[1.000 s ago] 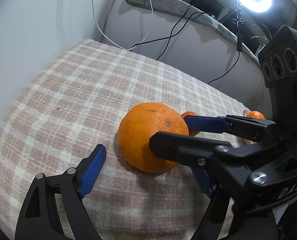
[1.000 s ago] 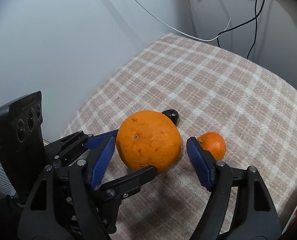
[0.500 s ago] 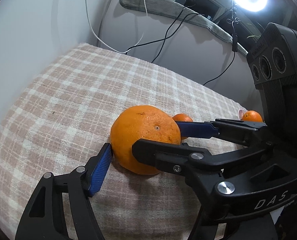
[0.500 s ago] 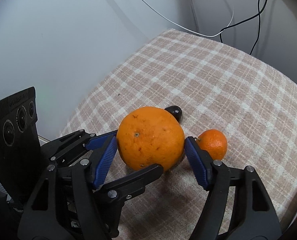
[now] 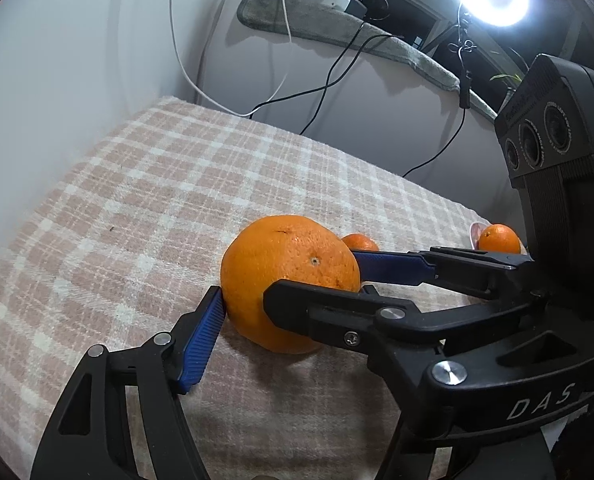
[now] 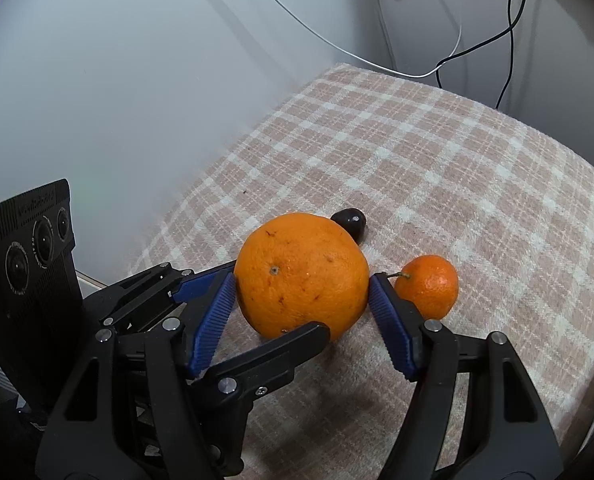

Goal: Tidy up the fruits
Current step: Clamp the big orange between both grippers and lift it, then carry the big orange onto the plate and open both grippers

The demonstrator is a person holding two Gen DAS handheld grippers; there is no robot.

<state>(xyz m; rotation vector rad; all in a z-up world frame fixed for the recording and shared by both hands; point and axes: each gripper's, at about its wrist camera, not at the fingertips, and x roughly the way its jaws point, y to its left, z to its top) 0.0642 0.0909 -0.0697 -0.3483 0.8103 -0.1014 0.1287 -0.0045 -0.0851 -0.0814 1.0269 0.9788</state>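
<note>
While the big orange (image 6: 301, 276) sits on the checked cloth (image 6: 437, 184), both the right claw (image 6: 301, 284) and left claw (image 5: 289, 300) squeeze it; a small orange (image 6: 429, 286) lies just beside.

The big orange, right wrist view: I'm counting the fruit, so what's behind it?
Behind the big orange a small dark rounded thing pokes out on the plaid cloth. Only its top shows; the orange covers the rest, so I can't tell what it is.
</note>
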